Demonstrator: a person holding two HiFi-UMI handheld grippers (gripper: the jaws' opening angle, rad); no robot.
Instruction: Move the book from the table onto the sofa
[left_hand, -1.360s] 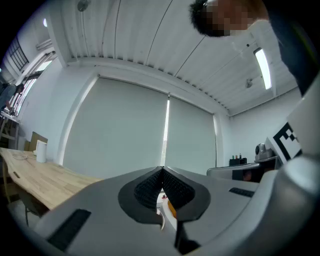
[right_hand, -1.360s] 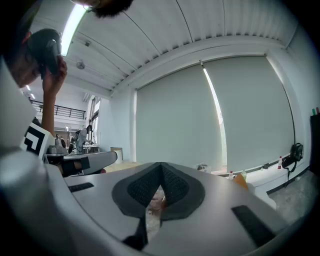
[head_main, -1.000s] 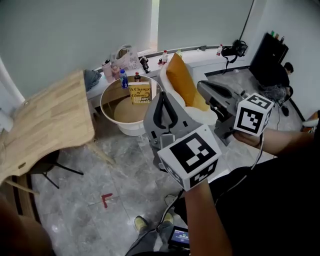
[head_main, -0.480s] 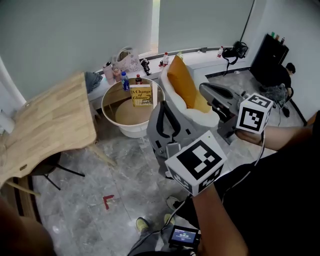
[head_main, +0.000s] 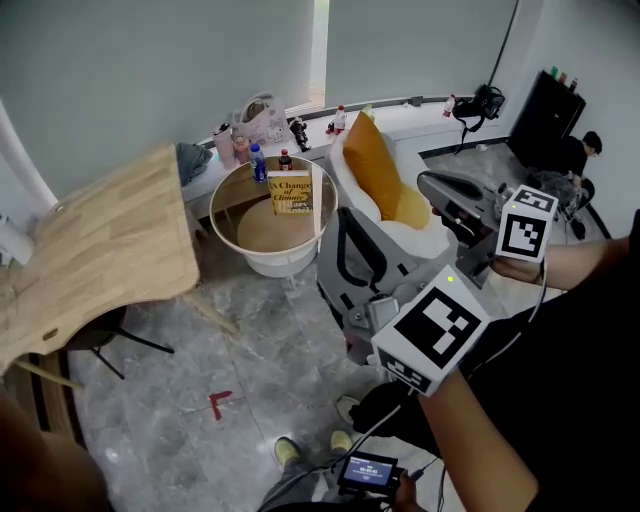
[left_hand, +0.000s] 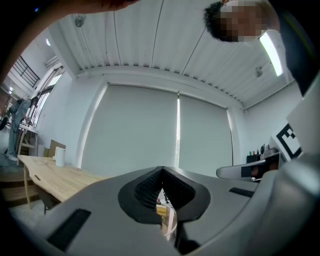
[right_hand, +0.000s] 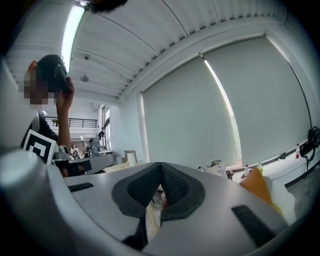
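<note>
The yellow book (head_main: 291, 193) stands upright on the round white table (head_main: 228, 187), beside small bottles (head_main: 259, 162). Right of the table is the white sofa (head_main: 424, 238) with an orange cushion (head_main: 373, 168). My left gripper (head_main: 345, 214) hovers in front of the sofa, below and right of the book and well apart from it, shut and empty. My right gripper (head_main: 427, 181) is further right over the sofa, also shut and empty. In the left gripper view the closed jaws (left_hand: 161, 171) leave a slit through which the book (left_hand: 161, 211) shows. The right gripper view shows its tips (right_hand: 161, 165) meeting.
A wooden desk (head_main: 100, 240) fills the left, with a chair (head_main: 105, 335) under it. Bottles and a bag (head_main: 262, 118) line the window ledge. A person (head_main: 578, 152) sits at the back right. A red mark (head_main: 218, 402) is on the floor, a small screen (head_main: 368, 470) below.
Both grippers have drifted right and lower in the head view, still shut. The table and book sit slightly further right in the picture.
</note>
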